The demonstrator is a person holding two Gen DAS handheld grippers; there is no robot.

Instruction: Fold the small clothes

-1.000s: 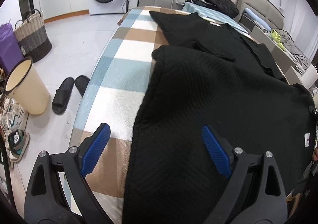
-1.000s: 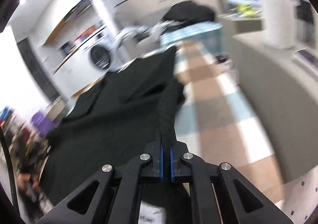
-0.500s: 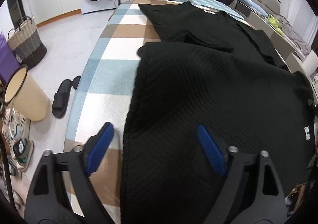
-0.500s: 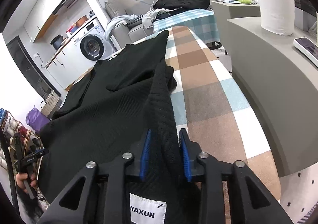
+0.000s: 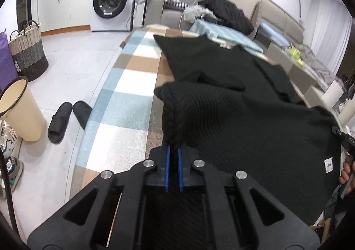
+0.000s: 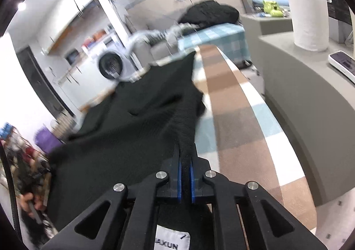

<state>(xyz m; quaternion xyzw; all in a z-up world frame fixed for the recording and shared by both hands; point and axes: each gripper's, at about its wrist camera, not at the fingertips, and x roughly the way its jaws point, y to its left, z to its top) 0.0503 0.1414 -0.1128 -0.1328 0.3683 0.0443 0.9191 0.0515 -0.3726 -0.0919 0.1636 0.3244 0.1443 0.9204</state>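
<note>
A black ribbed knit garment (image 5: 255,130) is spread along the checked bench (image 5: 124,103); its near hem is gathered at 6 o'clock, clenched in the just-closed left tongs (image 5: 173,150) and the right tongs (image 6: 186,161); bare bench is left at 9 o'clock, floor beyond its edge.

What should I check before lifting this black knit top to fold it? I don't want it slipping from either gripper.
1. Left gripper shut on the black knit top: ok.
2. Right gripper shut on the top's other edge: ok.
3. Top lying flat between the grips: not ok, bunched at both.
4. Checked tablecloth bare beside the top: ok.
5. Far sleeves smooth: cannot tell.
</note>
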